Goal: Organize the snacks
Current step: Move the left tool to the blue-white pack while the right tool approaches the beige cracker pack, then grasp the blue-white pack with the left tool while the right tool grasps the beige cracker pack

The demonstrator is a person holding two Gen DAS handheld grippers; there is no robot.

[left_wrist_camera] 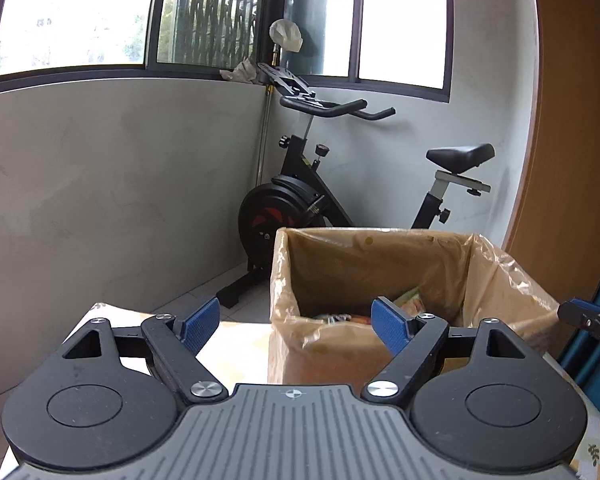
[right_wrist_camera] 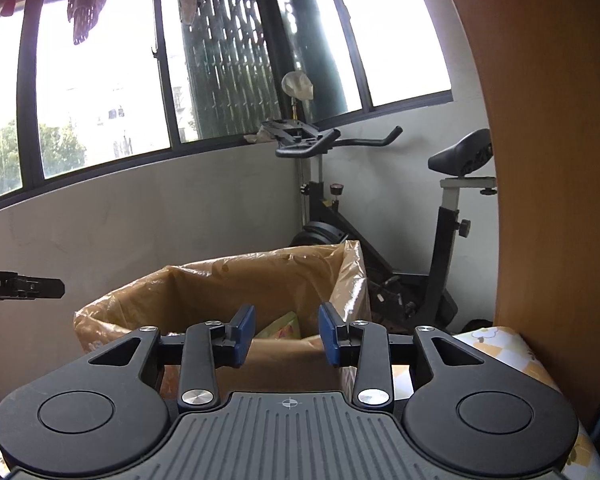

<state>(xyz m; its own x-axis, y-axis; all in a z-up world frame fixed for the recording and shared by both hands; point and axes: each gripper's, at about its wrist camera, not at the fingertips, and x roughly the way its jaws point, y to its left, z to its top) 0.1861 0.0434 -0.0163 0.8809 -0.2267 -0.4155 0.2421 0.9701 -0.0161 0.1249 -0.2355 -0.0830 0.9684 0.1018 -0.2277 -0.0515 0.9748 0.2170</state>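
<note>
One cardboard box (left_wrist_camera: 328,356), lined with a clear plastic bag (left_wrist_camera: 512,280), standing open on the table (right_wrist_camera: 500,344). Snack packets (left_wrist_camera: 410,298) low inside. Left gripper (left_wrist_camera: 296,322) spread wide, empty; right gripper (right_wrist_camera: 286,334) partly parted, empty, before the box.

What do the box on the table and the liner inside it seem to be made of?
The box looks like plain brown cardboard: matte, flat-sided, with a straight cut top edge. Its liner looks like thin clear plastic film: glossy and wrinkled, folded over the rim, with the brown showing through. The snack packets inside seem to be printed wrappers, though too little shows to be sure.
</note>
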